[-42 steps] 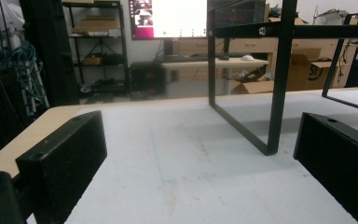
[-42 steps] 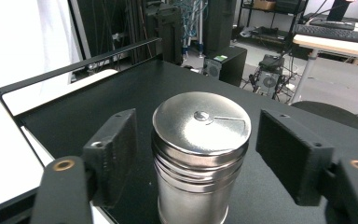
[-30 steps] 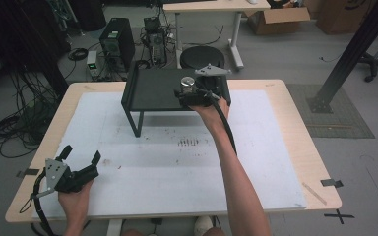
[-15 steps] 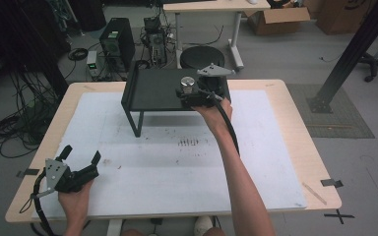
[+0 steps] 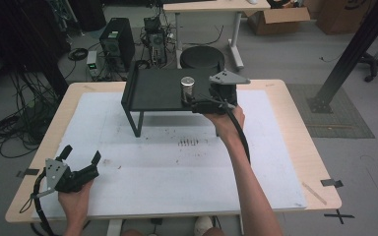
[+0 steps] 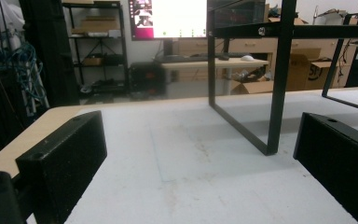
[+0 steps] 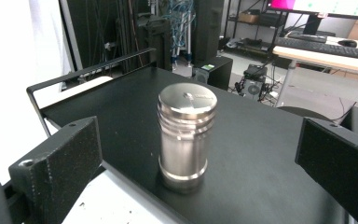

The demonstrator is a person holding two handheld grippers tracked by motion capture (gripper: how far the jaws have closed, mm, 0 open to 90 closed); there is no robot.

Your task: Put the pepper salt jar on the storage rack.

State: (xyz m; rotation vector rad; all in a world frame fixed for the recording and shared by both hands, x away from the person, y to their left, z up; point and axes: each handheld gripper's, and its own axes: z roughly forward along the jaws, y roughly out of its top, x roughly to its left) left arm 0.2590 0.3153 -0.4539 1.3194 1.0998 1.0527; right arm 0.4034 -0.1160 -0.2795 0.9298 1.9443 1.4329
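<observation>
Now we see the metal cylinder (image 7: 187, 135) upright on the black shelf (image 5: 152, 91), near its front edge, at 12 o'clock of our right gripper (image 5: 203, 101), jaws apart, not touching. Lid engraving unreadable. Left gripper (image 5: 81, 160) spread wide, holding nothing, at 7 o'clock on the table (image 5: 285, 162).

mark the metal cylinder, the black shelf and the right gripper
metal cylinder (image 7: 187, 135), right gripper view, on its side wall.
black shelf (image 5: 155, 92), high view, on the bare top left of the cylinder.
right gripper (image 7: 198, 186), right gripper view, midway between its open fingers, apart from the cylinder.
</observation>
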